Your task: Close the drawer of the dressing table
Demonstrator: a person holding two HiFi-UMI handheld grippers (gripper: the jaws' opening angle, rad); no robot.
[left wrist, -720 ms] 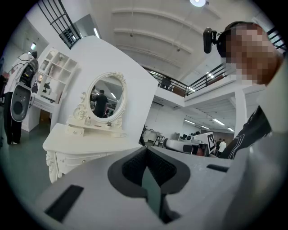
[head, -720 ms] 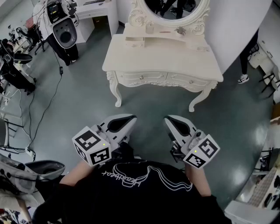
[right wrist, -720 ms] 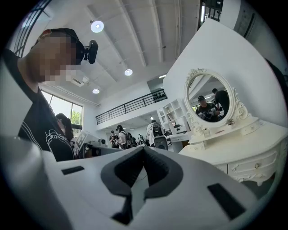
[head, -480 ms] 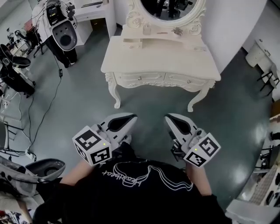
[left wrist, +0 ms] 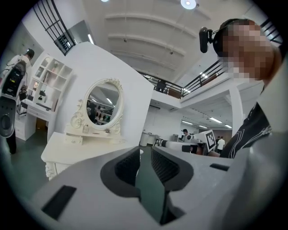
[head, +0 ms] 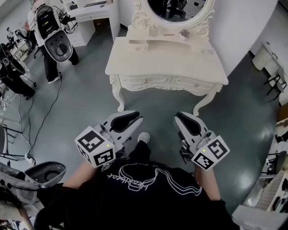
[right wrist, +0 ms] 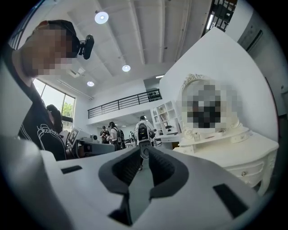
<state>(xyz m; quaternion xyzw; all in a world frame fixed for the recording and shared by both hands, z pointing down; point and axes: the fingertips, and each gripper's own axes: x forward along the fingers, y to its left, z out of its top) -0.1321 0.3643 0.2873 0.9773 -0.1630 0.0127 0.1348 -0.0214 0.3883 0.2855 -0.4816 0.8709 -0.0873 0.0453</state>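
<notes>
In the head view the cream carved dressing table (head: 166,58) stands ahead of you on the grey-green floor (head: 81,103), well apart from both hand-held grippers. Its long axis runs left to right across the picture, and its two drawer fronts (head: 145,81) face you. They look flush with the front rail, but from this steep angle you cannot tell whether either is pulled out. The oval mirror (head: 177,6) above the worktop is cut off at the top edge. Your left hand-held gripper (head: 130,117) and right hand-held gripper (head: 182,117) are held level over the floor, pointing towards the table, and your black top hides your arms behind them. In the left gripper view, the left hand-held gripper (left wrist: 144,150) shows a narrow gap with only floor between its pads. The dressing table (left wrist: 67,146) lies off to the left with its mirror (left wrist: 102,107) upright, and its drawers are hidden behind the gripper body. In the right gripper view, the right hand-held gripper (right wrist: 143,150) is likewise narrowly parted and empty. The dressing table (right wrist: 234,150) sits at the right, with one drawer front and its knob just visible at the edge and its mirror blurred over.
</notes>
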